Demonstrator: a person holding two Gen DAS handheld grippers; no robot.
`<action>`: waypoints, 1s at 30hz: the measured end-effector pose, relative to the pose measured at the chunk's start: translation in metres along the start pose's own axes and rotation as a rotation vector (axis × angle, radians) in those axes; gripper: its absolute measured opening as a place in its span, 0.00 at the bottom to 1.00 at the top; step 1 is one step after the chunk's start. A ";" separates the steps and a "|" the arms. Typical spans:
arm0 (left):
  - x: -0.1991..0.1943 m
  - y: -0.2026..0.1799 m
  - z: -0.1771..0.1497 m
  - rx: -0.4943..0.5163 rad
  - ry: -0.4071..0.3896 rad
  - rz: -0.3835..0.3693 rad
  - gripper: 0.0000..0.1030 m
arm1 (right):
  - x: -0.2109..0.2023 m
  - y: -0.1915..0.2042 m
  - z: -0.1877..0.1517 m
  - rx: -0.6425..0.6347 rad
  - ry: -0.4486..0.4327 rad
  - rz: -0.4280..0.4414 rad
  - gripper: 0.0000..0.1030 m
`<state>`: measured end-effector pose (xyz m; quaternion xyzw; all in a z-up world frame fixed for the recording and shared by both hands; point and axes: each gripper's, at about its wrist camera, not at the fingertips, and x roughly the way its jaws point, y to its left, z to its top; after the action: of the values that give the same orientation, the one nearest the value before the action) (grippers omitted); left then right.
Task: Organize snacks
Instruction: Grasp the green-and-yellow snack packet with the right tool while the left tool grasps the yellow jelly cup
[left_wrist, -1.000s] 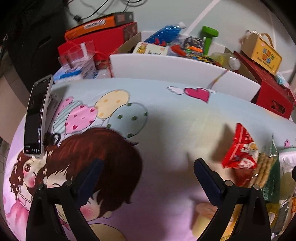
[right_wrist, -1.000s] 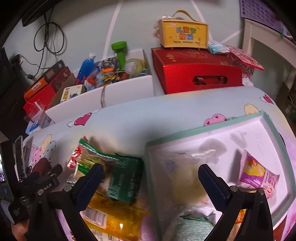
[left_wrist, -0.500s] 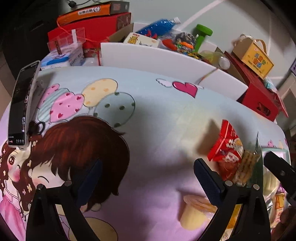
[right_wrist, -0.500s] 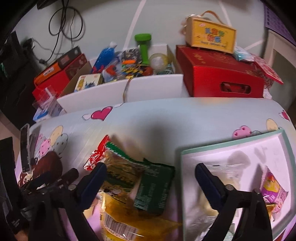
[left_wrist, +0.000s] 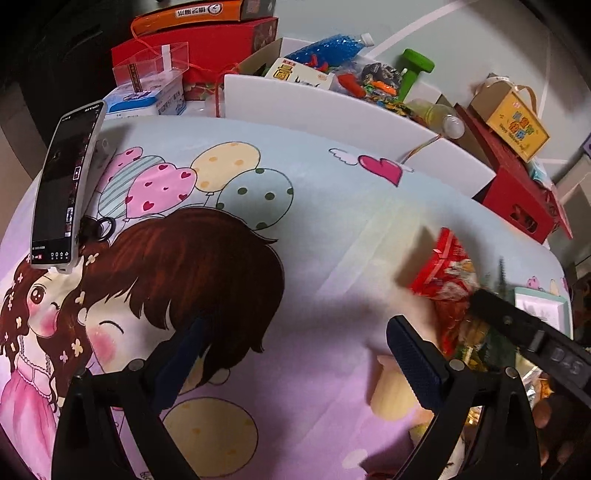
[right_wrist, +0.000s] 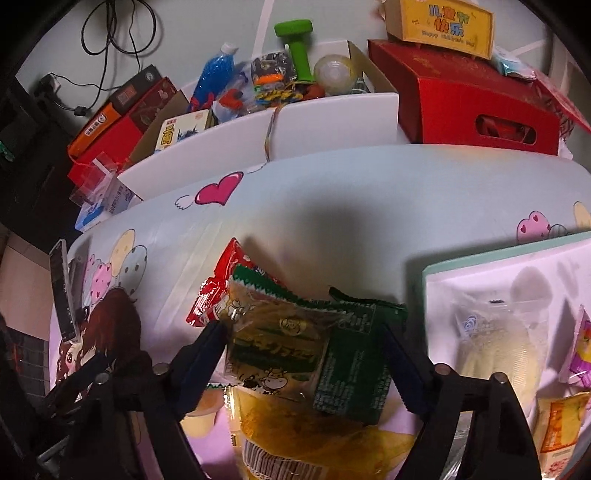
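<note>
A: What sits between the right gripper's (right_wrist: 303, 354) spread jaws?
B: A green cracker packet (right_wrist: 295, 339), flat, overlapping a red packet (right_wrist: 218, 291) and yellow bag (right_wrist: 310, 443) below.

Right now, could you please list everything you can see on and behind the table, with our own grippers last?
Green crinkle-edged cracker packs: two, green, overlapping, table centre between the right gripper's fingers.
Red foil snack packet: one, red, partly under the green packs.
Yellow snack bag: one, yellow, under the green packs, near edge.
Mint-rimmed white tray: one, right side, holding several wrapped snacks.
Black smartphone: one, propped at the table's left edge.
Cartoon-print tablecloth: one, pastel, covering the table.
White storage bin: one, behind the table, full of toys.
Green dumbbell: one, in the bin.
Red cardboard gift box: one, behind, right.
Left gripper: open, over bare cloth.
Right gripper: open, straddling the green packs.
</note>
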<state>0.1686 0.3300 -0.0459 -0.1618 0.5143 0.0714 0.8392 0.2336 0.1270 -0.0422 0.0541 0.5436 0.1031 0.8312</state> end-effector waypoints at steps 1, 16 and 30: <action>-0.002 -0.001 0.000 0.003 0.000 -0.004 0.96 | 0.000 0.001 0.001 -0.002 -0.001 -0.003 0.83; -0.011 -0.017 -0.011 0.071 0.062 -0.049 0.96 | -0.002 0.011 -0.002 -0.006 0.032 -0.002 0.48; 0.001 -0.049 -0.021 0.175 0.120 -0.131 0.87 | -0.006 0.010 -0.015 -0.035 0.078 -0.051 0.48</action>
<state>0.1654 0.2769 -0.0465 -0.1252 0.5563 -0.0385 0.8206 0.2165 0.1352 -0.0411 0.0218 0.5747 0.0934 0.8127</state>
